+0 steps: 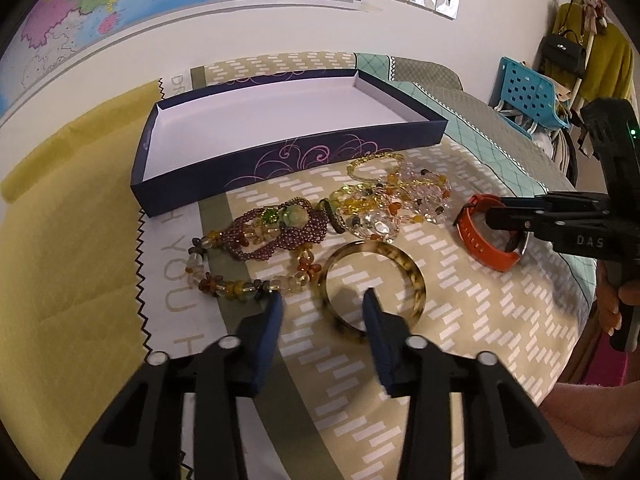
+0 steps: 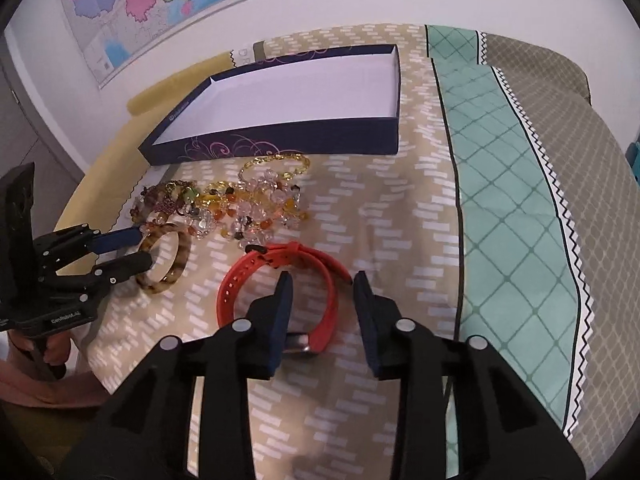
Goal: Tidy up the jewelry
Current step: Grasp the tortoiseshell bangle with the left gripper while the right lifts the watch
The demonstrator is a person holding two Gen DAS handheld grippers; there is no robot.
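A dark blue box point(image 1: 280, 160) with a white inside lies open on the patterned cloth; it also shows in the right wrist view point(image 2: 296, 140). In front of it lies a heap of beaded bracelets point(image 1: 320, 216) point(image 2: 240, 208). A tortoiseshell bangle point(image 1: 412, 276) point(image 2: 182, 258) lies nearest. My left gripper point(image 1: 324, 300) point(image 2: 146, 248) is open, its jaws astride the bangle's near rim. An orange watch point(image 1: 480, 248) point(image 2: 328, 292) lies to the right. My right gripper point(image 2: 322, 284) point(image 1: 496, 216) is open, its jaws astride the watch strap.
A yellow cloth point(image 1: 60, 260) lies to the left. A teal and grey quilted cover point(image 2: 520, 200) lies to the right. A map hangs on the wall point(image 1: 120, 0) behind. A blue crate point(image 1: 528, 96) and hanging bags stand at the far right.
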